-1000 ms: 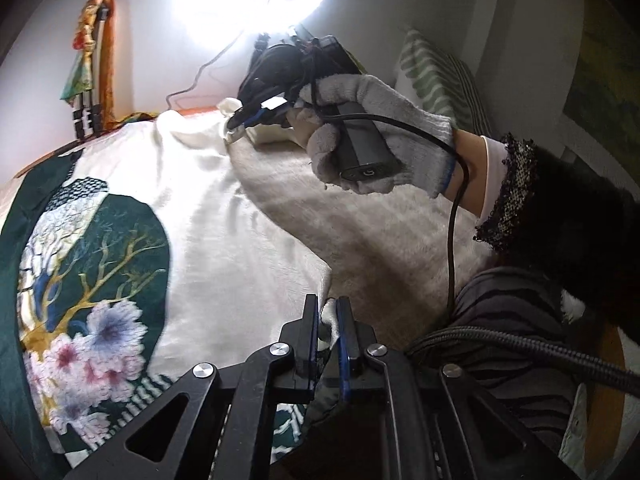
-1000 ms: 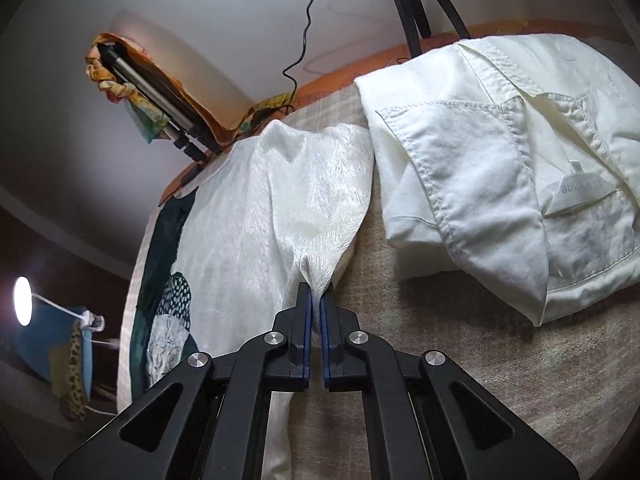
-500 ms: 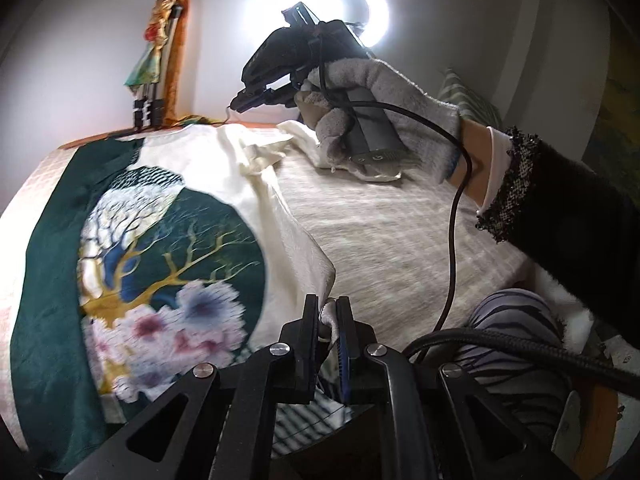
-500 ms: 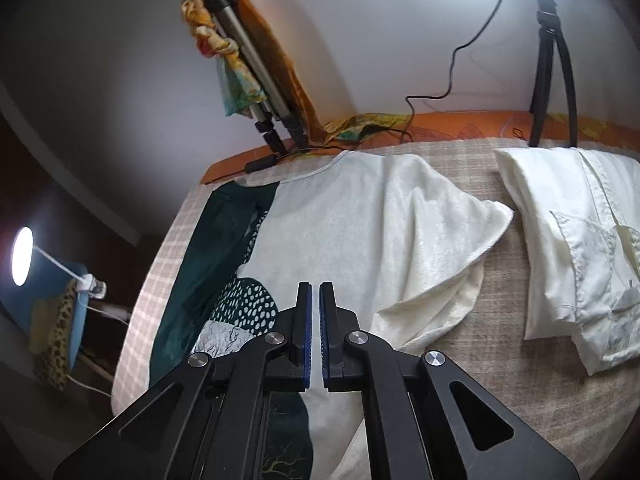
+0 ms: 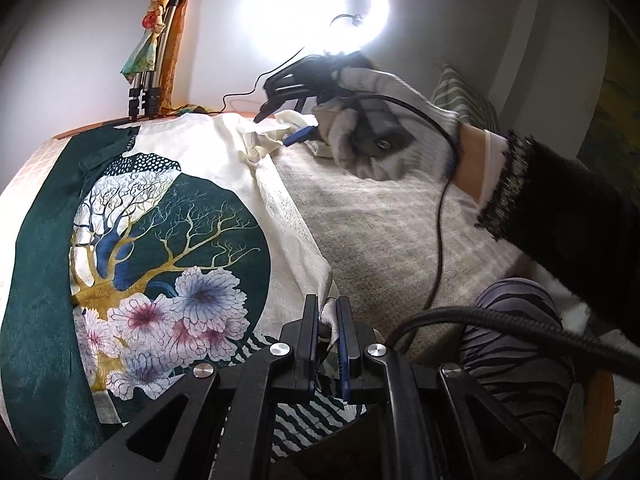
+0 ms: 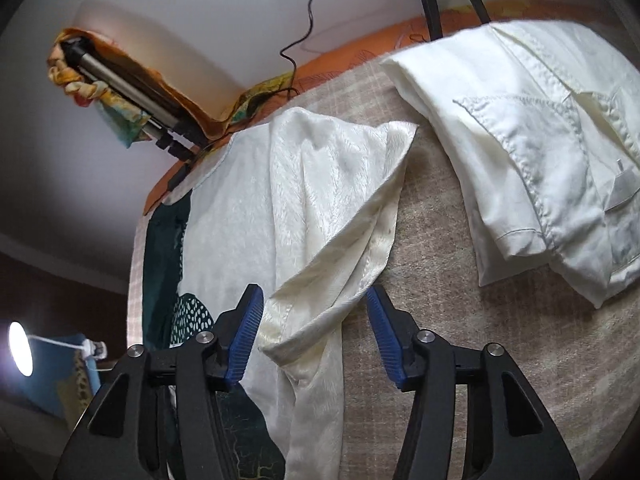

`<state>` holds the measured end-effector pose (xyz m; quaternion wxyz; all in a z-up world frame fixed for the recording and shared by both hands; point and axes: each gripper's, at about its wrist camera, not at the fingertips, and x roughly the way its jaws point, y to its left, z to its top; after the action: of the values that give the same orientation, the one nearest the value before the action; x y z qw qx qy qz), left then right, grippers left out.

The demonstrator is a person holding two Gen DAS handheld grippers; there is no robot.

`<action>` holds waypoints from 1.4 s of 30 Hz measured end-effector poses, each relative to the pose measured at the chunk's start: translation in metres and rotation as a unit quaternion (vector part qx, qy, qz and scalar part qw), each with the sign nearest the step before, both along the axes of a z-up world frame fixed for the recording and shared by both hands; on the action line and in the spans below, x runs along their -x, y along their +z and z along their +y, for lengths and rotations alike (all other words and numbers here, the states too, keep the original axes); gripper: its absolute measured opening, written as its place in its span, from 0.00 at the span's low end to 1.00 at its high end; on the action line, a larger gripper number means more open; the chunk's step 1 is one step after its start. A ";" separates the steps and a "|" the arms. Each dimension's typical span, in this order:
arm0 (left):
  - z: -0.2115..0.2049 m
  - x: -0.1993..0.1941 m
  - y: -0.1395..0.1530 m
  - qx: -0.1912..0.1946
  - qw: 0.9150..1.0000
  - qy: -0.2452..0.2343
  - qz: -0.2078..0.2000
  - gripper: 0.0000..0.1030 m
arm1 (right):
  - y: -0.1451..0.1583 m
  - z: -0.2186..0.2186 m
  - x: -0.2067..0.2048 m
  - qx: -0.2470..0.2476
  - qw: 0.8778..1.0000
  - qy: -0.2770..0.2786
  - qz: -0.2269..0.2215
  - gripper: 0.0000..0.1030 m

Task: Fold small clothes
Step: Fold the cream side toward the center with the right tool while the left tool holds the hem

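My left claw [image 5: 328, 320] is clenched on the shirt [image 5: 168, 240] hem corner, nearest me. If I pull now the thin cloth could slip out of the pads — only a small bunch is pinched. The shirt lies flat on the desk [image 5: 380, 232], print side up. My right claw [image 6: 314, 330] is released, jaws wide, straddling the crumpled sleeve [image 6: 332, 216] without gripping it. Risk there: close too high and I catch one layer only, so the sleeve folds crooked — or I drag the whole shoulder. Farther back the folded white garment [image 6: 540, 128] sits just beside the sleeve tip; a wide swing could knock its fold loose.
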<state>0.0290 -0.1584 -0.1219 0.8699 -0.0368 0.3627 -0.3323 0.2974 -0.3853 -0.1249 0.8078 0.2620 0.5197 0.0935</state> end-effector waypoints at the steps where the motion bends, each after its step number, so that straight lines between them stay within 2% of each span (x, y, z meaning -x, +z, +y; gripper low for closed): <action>1: 0.000 0.000 0.000 0.000 1.000 -0.001 -0.001 0.05 | -0.003 0.000 -0.004 -0.003 1.000 -0.005 0.008 0.53; 12: -0.005 0.000 -0.005 0.001 1.000 -0.012 0.004 0.05 | -0.023 -0.014 -0.041 0.007 0.997 -0.074 0.037 0.52; 14: -0.005 -0.001 -0.005 0.002 1.000 -0.012 0.005 0.05 | -0.027 -0.019 -0.043 0.005 0.996 -0.082 0.033 0.35; 16: -0.003 -0.003 -0.005 0.007 1.000 -0.010 0.008 0.05 | -0.030 -0.021 -0.044 0.006 0.996 -0.080 0.028 0.07; 17: -0.002 -0.004 -0.005 0.008 1.000 -0.008 0.009 0.05 | -0.032 -0.022 -0.044 -0.001 0.997 -0.076 0.024 0.04; 21: 0.004 -0.007 -0.003 0.016 1.000 -0.002 0.011 0.05 | -0.022 -0.018 -0.042 0.008 0.998 -0.063 -0.006 0.02; 24: 0.009 -0.006 -0.001 0.024 1.000 0.003 0.012 0.05 | -0.001 -0.007 -0.041 0.023 0.998 -0.047 -0.033 0.02; 29: 0.021 0.001 0.002 0.038 0.999 0.020 0.012 0.05 | 0.038 0.035 -0.043 0.067 0.995 0.000 -0.078 0.01; 32: 0.029 0.004 0.000 0.041 0.999 0.032 0.017 0.05 | 0.051 0.071 -0.047 0.095 0.990 0.038 -0.095 0.01; 39: 0.051 0.005 -0.010 0.039 0.996 0.068 0.035 0.05 | 0.034 0.158 -0.064 0.149 0.978 0.121 -0.086 0.01; 42: 0.055 0.003 -0.014 0.031 0.996 0.075 0.042 0.05 | 0.019 0.181 -0.071 0.154 0.975 0.142 -0.076 0.01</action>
<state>0.0262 -0.1030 -0.1363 0.8746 -0.1047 0.3849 -0.2756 0.3680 -0.2041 -0.1061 0.8540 0.0496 0.4969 0.1458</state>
